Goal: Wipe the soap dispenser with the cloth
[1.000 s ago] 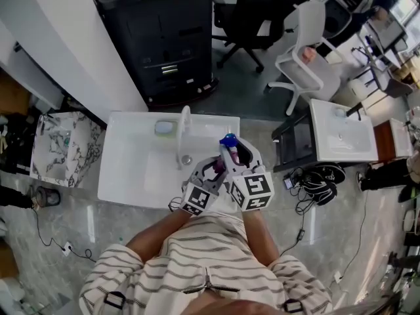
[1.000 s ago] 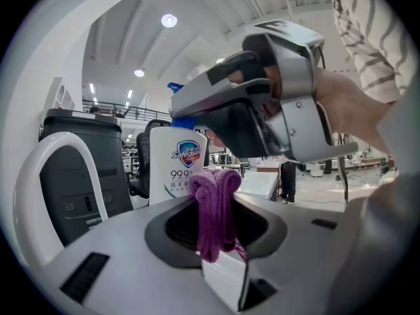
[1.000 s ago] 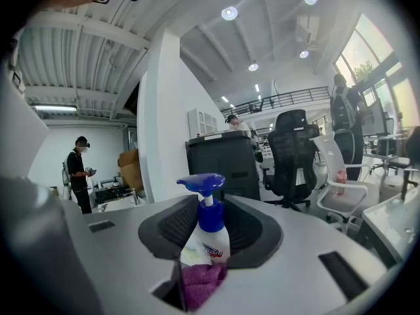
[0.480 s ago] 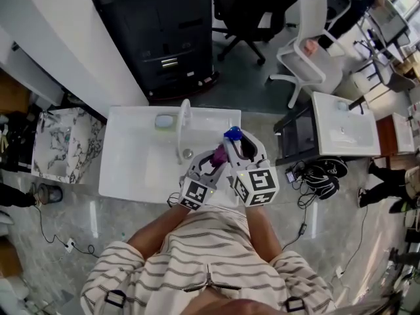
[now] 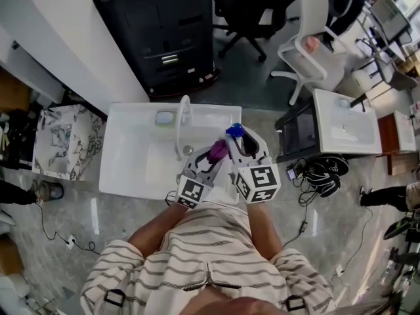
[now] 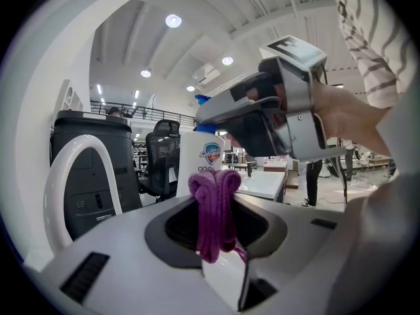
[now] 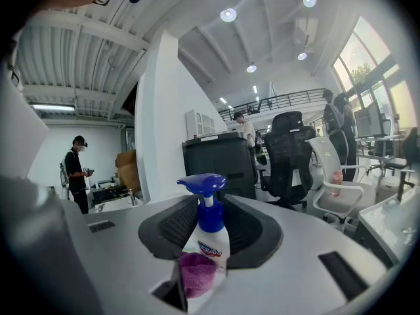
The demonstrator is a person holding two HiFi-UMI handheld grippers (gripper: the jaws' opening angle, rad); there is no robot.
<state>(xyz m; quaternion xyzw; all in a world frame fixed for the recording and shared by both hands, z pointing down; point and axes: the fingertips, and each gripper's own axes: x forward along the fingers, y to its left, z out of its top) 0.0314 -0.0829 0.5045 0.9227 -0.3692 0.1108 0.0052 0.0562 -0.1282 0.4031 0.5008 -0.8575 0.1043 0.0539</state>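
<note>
The right tongs are clamped on the soap dispenser, a white bottle with a blue pump top, which stands upright between the two jaws. The left tongs are closed on a bunched purple cloth, pinched between the jaws with its folded end sticking up and out in front. In the right gripper view the cloth lies against the lower side of the bottle, below the label, and looks to be touching it. In the left gripper view the bottle stands just behind the cloth, with the right tongs reaching in from the right.

From the head view both tongs are held close together in front of the person, with the bottle over the right end of a white sink. A white curved tap rises from the sink just left of the tongs, and a small pale green thing sits at the sink's back rim. Behind the sink stands a black cabinet. To the right are a white chair and a second white basin.
</note>
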